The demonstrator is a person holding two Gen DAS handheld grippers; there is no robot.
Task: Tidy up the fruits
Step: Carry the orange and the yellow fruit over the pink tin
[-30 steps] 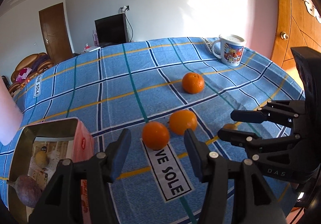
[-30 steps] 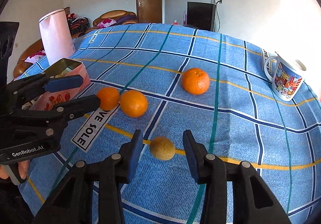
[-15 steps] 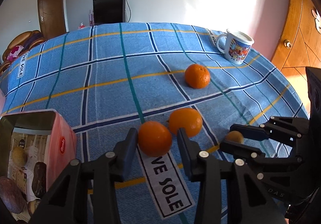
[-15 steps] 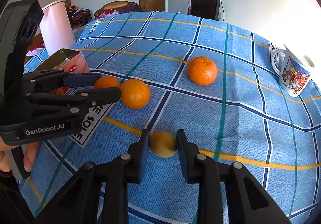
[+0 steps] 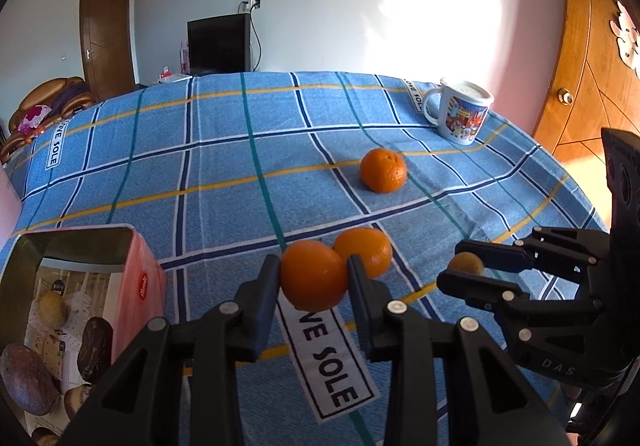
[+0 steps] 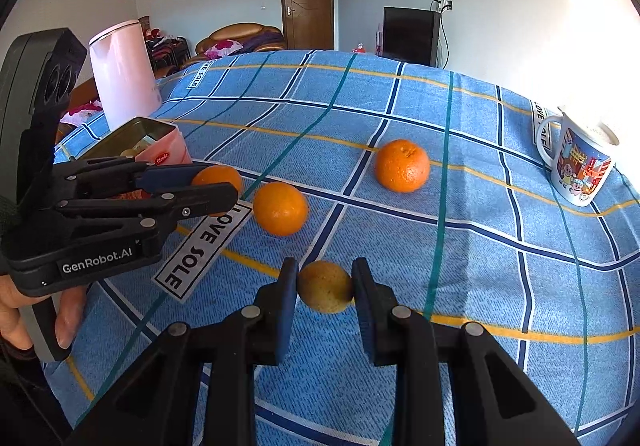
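Note:
My left gripper (image 5: 313,276) is shut on an orange (image 5: 313,274), which sits low over the blue checked tablecloth; it also shows in the right wrist view (image 6: 218,180). My right gripper (image 6: 325,286) is shut on a small yellow-brown fruit (image 6: 325,287), seen too in the left wrist view (image 5: 466,264). A second orange (image 5: 366,250) lies just behind the held one. A third orange (image 5: 383,170) lies farther back toward the mug. An open pink tin (image 5: 138,270) at the left holds several dark and yellowish fruits.
A printed white mug (image 5: 460,114) stands at the back right of the table. A pink kettle (image 6: 122,74) stands behind the tin. The table edge drops off at the right by a wooden door (image 5: 580,66).
Both grippers have closed from open. The left one moved forward and shut on the near orange; the right one shut on the small yellow-brown fruit.

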